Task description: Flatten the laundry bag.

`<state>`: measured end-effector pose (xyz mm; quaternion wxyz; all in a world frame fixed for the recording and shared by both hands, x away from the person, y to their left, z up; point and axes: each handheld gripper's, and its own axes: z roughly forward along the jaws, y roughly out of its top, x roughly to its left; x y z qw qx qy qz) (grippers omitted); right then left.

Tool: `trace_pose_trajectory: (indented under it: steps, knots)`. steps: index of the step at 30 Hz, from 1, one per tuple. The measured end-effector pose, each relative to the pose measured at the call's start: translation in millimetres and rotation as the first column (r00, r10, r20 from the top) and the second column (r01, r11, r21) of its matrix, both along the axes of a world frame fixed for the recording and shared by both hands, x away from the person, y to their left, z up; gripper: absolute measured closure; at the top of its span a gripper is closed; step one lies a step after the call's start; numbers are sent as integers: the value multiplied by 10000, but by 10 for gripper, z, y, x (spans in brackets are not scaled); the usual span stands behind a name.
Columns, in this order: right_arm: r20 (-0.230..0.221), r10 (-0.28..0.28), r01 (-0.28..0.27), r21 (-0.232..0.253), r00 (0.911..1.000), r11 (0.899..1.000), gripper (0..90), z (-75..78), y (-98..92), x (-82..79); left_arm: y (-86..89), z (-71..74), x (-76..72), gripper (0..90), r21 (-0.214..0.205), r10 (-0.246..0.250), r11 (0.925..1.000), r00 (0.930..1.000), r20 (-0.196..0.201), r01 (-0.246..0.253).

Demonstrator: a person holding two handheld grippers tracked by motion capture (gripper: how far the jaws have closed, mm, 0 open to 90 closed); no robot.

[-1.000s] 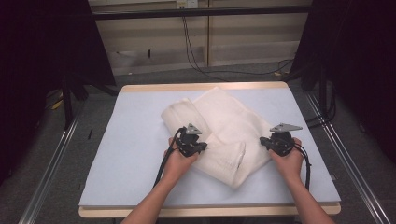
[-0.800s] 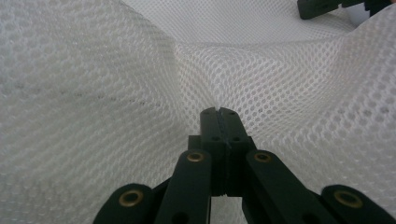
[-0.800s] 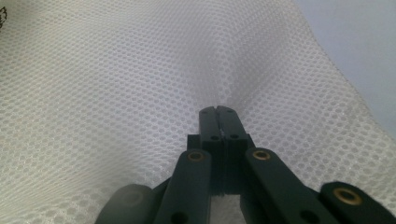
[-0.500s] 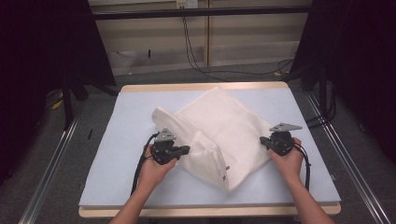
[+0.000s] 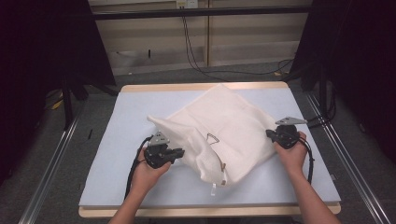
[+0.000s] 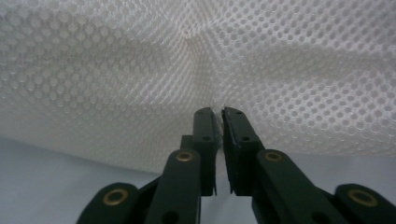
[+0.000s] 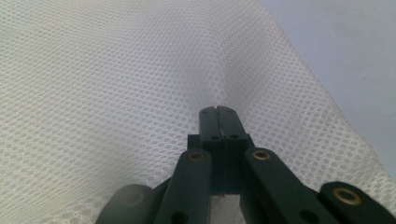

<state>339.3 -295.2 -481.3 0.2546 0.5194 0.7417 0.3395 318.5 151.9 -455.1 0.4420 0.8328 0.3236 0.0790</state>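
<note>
Presently: white mesh laundry bag (image 5: 224,130), spread flat between two hand-held grippers.

Laid on the pale blue tabletop (image 5: 116,154), middle to right of centre, one corner nearly touching the far edge. Long axis diagonal, from the far edge down toward the near edge; open or zipped end apparently at the near edge, judging by the small tag and pull (image 5: 223,167) there, though too small to be sure. Left gripper (image 5: 176,152) at the bag's left border, jaws nearly together with a thin gap, mesh bunched at their tips (image 6: 219,111); grip on the cloth not certain. Right gripper (image 5: 273,135) at the bag's right border, jaws pressed together on a pinch of mesh (image 7: 218,108). Step judged: spreading and smoothing by an outward pull. Next move likely calls for even tension on both sides and a low, level draw to flatten the remaining folds.
</note>
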Motion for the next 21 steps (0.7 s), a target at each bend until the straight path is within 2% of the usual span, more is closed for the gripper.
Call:
trace_pose_trajectory:
  steps: [1, 3, 4, 5, 8, 11, 13, 15, 18, 21]
  knots:
    - [19, 14, -14, 2, 10000, 10000, 900, 6, -19, 4, 26, -5, 10, 774, 42, 47, 10000, 10000, 42, -47]
    - [82, 14, -13, -87, 10000, 10000, 900, 12, -49, -1, 77, -25, 28, 698, -69, 224, 9997, 9997, -127, -225]
    - [80, 33, -33, -28, 10000, 10000, 900, 10, -56, 1, 116, -35, 36, 665, 158, 366, 9992, 9993, -83, -365]
    - [30, 23, -23, 36, 10000, 10000, 900, 9, -61, -3, 139, -43, 44, 603, 181, 387, 9991, 9992, -97, -386]
    - [87, 131, -130, -108, 9999, 9999, 900, -4, -53, 0, 260, -56, 71, 484, 28, 709, 9975, 9974, -153, -709]
    - [115, 198, -197, -112, 9997, 9997, 876, -6, -19, -1, 332, -40, 92, 414, -48, 887, 9960, 9960, 57, -887]
    - [228, 172, -169, -133, 9996, 9998, 825, 15, -3, -19, 360, -27, 105, 346, -51, 1003, 9949, 9948, 179, -1003]
    - [304, 122, -122, 7, 9995, 9999, 772, 53, 12, -56, 393, -15, 112, 328, -14, 928, 9957, 9954, 236, -928]
    - [436, 298, -304, 121, 9986, 9995, 739, 89, 22, -115, 441, -21, 129, 300, 178, 943, 9953, 9951, 300, -949]
    - [329, 331, -340, 273, 9989, 9990, 647, 121, 54, -198, 494, -35, 149, 272, 147, 1012, 9947, 9944, 311, -1017]
